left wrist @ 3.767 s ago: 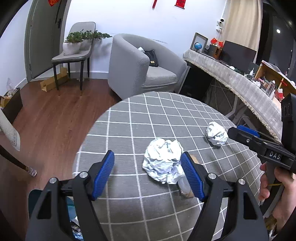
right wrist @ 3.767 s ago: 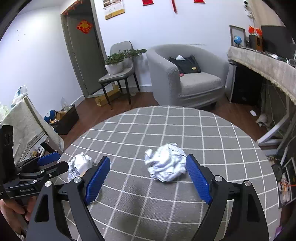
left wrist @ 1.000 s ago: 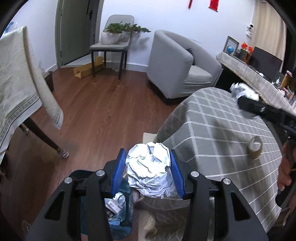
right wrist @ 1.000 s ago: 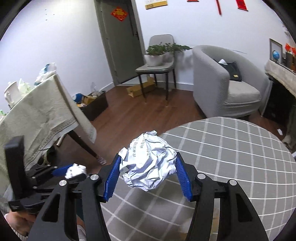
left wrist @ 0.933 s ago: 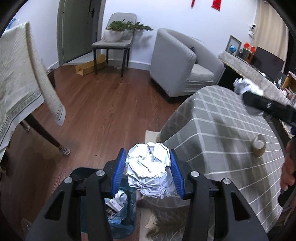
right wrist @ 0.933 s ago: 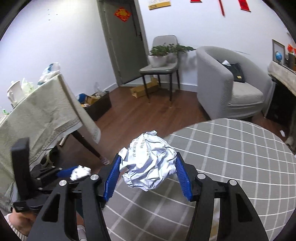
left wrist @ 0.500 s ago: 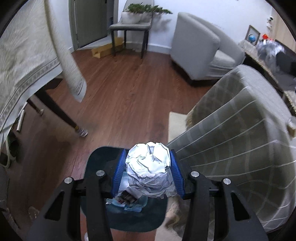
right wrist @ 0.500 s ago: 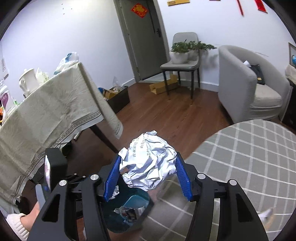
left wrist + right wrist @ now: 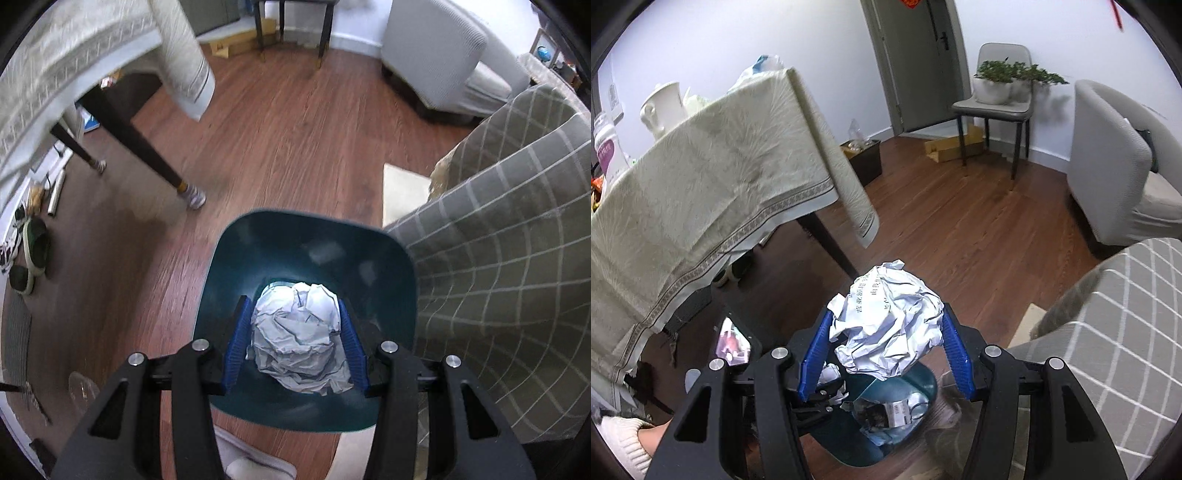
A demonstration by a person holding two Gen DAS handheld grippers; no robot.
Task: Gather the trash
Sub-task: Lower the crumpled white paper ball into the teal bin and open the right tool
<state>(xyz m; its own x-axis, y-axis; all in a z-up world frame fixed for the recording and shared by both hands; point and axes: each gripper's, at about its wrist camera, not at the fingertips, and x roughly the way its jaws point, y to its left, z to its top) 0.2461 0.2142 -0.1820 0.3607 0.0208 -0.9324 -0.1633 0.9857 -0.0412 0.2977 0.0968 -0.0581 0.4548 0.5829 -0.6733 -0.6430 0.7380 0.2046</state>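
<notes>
My left gripper [image 9: 293, 341] is shut on a crumpled white paper ball [image 9: 299, 339] and holds it down inside the mouth of a dark teal trash bin [image 9: 310, 243] on the floor. My right gripper [image 9: 882, 349] is shut on a second crumpled paper ball [image 9: 886, 321] with printed text, held above and behind the same bin [image 9: 923, 380]. In the right wrist view the left gripper's black body [image 9: 812, 398] reaches into the bin, which holds several scraps of trash.
The round table with the grey checked cloth [image 9: 509, 273] stands right beside the bin. A table with a cream cloth [image 9: 701, 184] and a dark leg [image 9: 122, 136] is to the left. Wood floor, a grey armchair [image 9: 1115, 162], a chair with a plant [image 9: 997, 92] lie beyond.
Both grippers have swung from the table toward the floor. The left gripper has gone down into the bin with its paper ball. The right gripper has come over the bin.
</notes>
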